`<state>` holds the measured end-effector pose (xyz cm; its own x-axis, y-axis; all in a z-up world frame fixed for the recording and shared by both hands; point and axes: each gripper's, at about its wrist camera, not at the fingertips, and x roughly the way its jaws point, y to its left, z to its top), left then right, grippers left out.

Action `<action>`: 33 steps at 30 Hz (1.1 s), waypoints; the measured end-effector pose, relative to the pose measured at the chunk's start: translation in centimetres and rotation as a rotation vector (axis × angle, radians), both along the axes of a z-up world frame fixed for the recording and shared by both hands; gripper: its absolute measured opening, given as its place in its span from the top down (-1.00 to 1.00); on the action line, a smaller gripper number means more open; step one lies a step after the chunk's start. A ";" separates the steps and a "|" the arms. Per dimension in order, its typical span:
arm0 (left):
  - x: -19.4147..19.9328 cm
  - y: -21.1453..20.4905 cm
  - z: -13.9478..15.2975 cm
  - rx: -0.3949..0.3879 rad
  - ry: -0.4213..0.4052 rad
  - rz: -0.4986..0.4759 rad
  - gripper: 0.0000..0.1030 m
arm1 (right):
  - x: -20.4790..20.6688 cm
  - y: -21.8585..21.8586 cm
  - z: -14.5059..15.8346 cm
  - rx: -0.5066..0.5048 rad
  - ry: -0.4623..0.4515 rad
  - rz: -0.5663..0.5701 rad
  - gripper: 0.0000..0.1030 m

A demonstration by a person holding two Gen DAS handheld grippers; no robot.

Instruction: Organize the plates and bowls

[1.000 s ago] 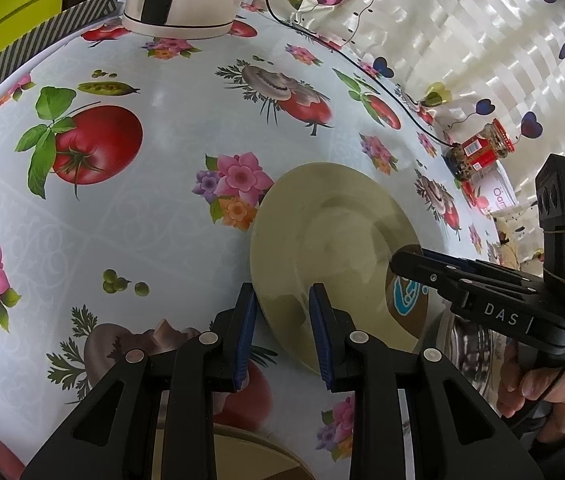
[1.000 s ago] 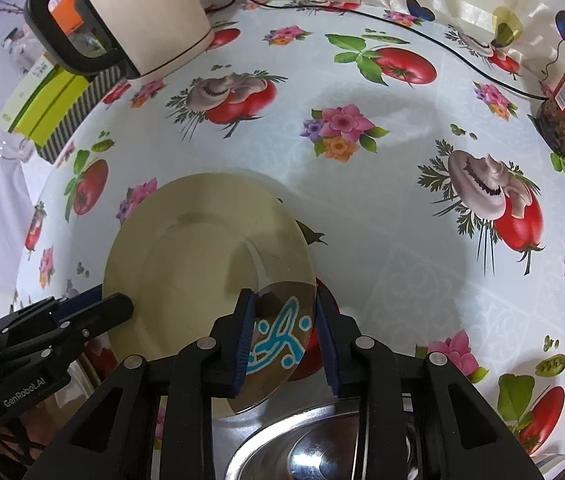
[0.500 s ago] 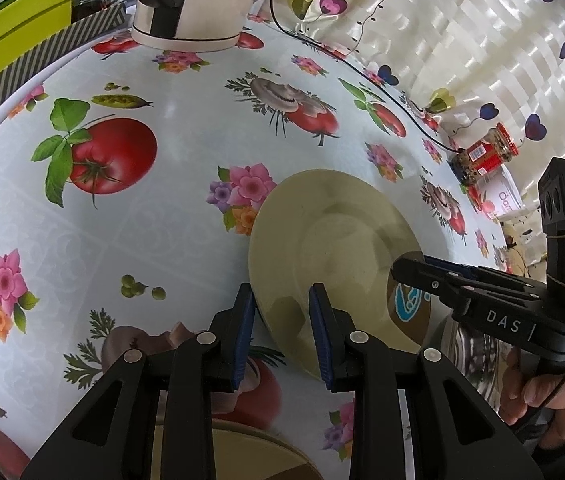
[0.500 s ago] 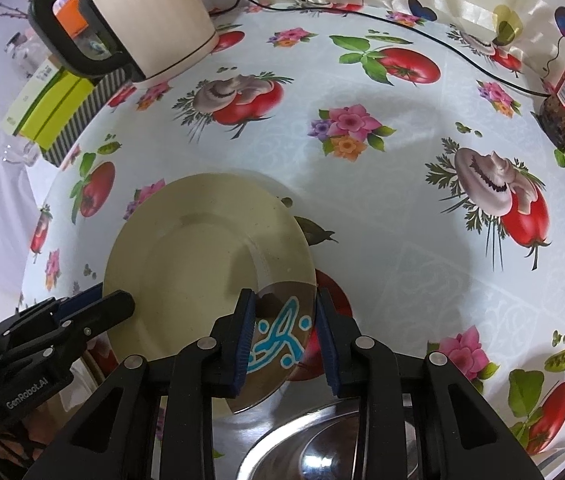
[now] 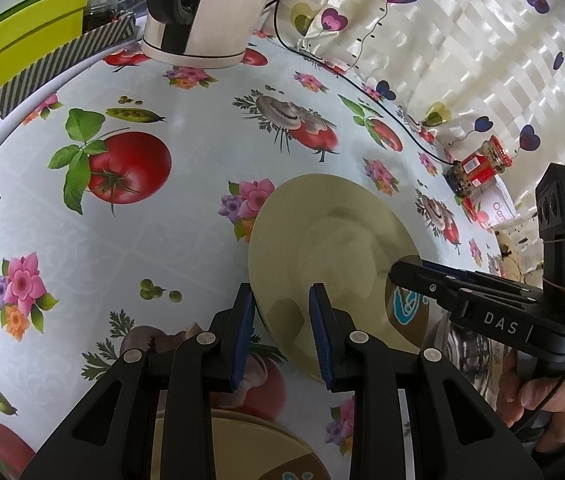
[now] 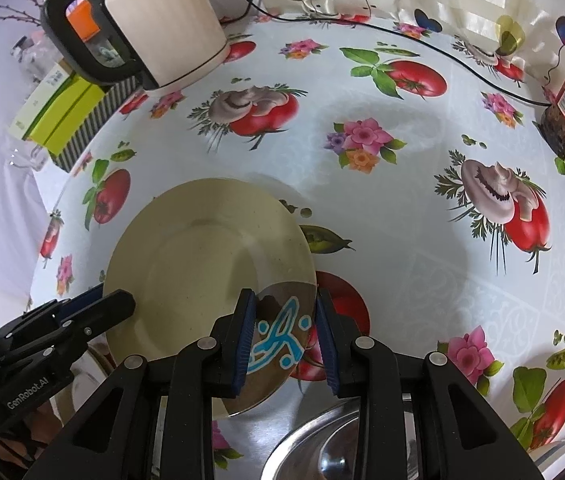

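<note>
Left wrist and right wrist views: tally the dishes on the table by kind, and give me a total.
Plates: 2 (cream plate with the blue pattern, second plate at the near edge)
Bowls: 1 (steel bowl)
Total: 3

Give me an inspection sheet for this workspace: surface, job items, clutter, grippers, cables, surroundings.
Surface: table under a cloth printed with tomatoes, mushrooms and flowers.
Job's things: beige plate with a brown, blue-patterned segment, held off the cloth; second beige plate below the left gripper; steel bowl at the near edge.
Clutter: kettle, jar, striped box holding green packs.
Grippers: left gripper and right gripper both straddle the plate's rim, jaws parted.
Cables: black cord along the far edge.
Surroundings: heart-print curtain.
</note>
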<state>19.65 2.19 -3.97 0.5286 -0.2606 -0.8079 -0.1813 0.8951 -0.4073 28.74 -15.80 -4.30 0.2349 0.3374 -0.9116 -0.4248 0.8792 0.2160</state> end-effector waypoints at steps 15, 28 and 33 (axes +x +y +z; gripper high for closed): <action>-1.5 1.0 1.2 0.001 -0.016 0.024 0.45 | -1.2 1.0 1.1 0.009 -0.011 0.014 0.43; -4.4 1.5 2.3 0.025 -0.023 0.042 0.45 | -3.9 2.1 2.1 0.016 -0.020 0.030 0.43; -5.3 1.7 2.3 0.027 -0.022 0.042 0.45 | -5.3 2.3 2.2 0.023 -0.015 0.034 0.43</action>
